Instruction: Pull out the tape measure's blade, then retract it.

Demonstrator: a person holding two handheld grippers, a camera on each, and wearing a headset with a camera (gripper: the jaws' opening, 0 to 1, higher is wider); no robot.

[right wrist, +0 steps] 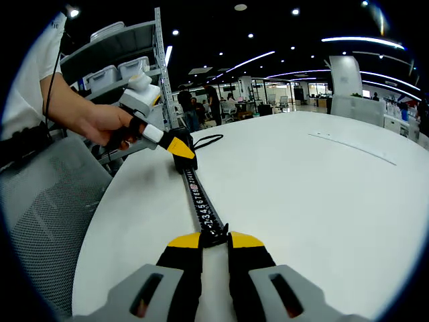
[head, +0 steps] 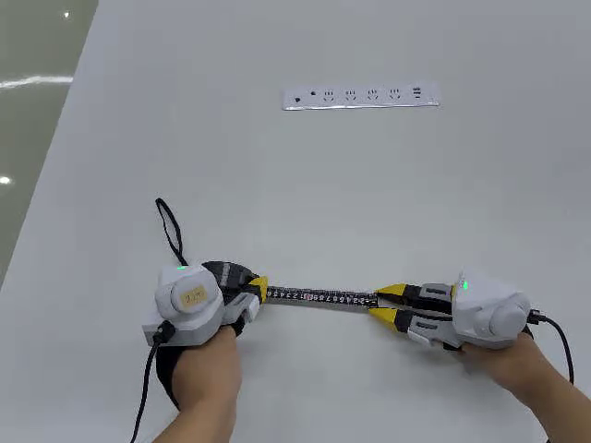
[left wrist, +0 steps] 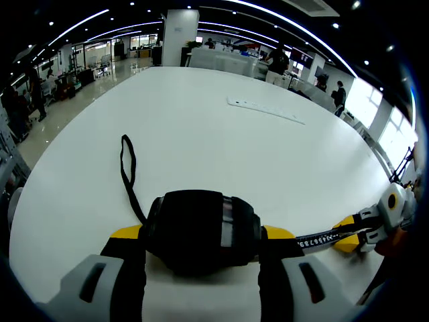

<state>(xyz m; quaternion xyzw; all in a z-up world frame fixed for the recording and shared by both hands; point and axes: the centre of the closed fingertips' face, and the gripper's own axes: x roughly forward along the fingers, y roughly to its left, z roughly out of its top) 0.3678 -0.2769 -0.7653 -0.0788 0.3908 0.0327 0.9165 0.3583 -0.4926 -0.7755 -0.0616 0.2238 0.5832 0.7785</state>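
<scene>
Your left hand-held gripper (left wrist: 201,232) clamped across black tape measure case (left wrist: 201,225), at near side of white table (head: 323,185). Your right hand-held gripper (right wrist: 214,239) pinched together on tip of blade (right wrist: 201,201). Blade drawn out, stretched straight between both grippers, numbers facing up. Black wrist strap (head: 169,229) runs from case, lying looped on table just beyond. Farther back: white power strip (head: 360,95), flat on table, well apart from everything.

L gripper (head: 251,297) & R gripper (head: 377,303): white housings, yellow-black jaws, green LED (head: 181,269) on each, black cable (head: 146,397) at rear. Yellowish sticker (head: 194,296) on L. White short sleeve (right wrist: 28,74).
</scene>
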